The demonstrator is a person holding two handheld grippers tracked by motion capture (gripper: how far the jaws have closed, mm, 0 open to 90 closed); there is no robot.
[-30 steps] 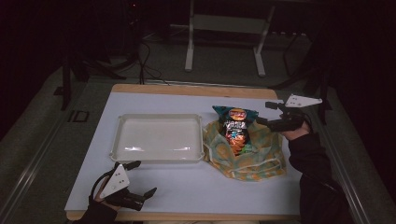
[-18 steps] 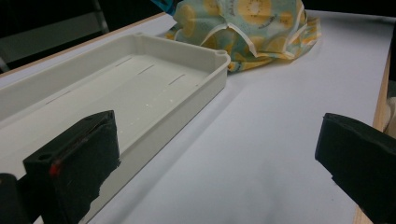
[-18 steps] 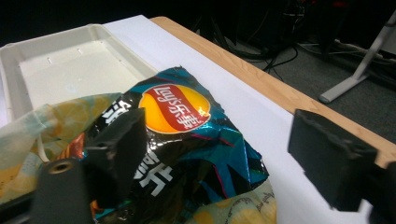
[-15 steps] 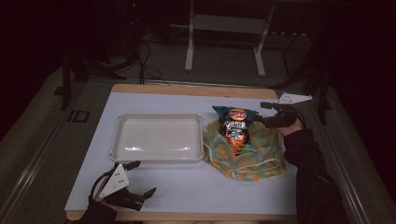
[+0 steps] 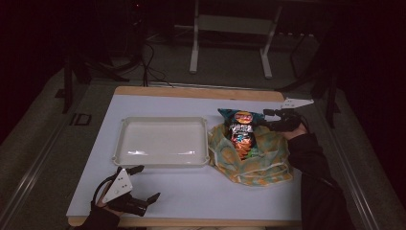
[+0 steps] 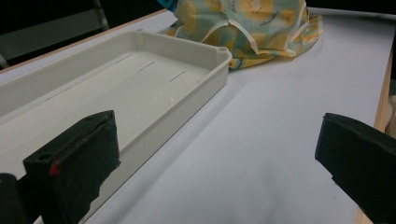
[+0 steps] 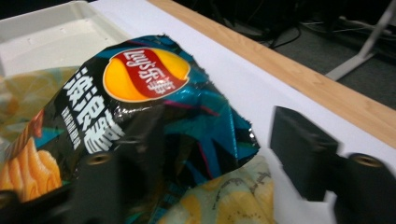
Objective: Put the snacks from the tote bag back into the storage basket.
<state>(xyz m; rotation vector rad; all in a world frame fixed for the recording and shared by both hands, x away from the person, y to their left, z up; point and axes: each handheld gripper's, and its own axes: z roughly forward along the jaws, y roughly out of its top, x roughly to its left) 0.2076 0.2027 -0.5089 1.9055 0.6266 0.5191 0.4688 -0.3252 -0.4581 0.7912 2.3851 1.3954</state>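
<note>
A: What lies on the table (image 5: 191, 191)?

B: White top, wood edge at the far side. Empty tray (image 5: 163, 142) left of centre. Touching its right side, a yellow patterned bag (image 5: 258, 163), and a chip packet (image 5: 241, 132) lying on the bag's far part.

A: Grippers?

B: Left gripper (image 5: 146, 184) at the near left corner, jaws wide apart, nothing between them, tray's near rim just ahead. Right gripper (image 5: 266, 118) at the packet's top right corner, jaws parted. One jaw overlaps the packet in the right gripper view; touching or not, hard to say, that jaw is blurred.

A: Free room?

B: Bare surface along the near edge and far side. Dark room behind, a stand's white legs (image 5: 230, 43), cables on the floor.
</note>
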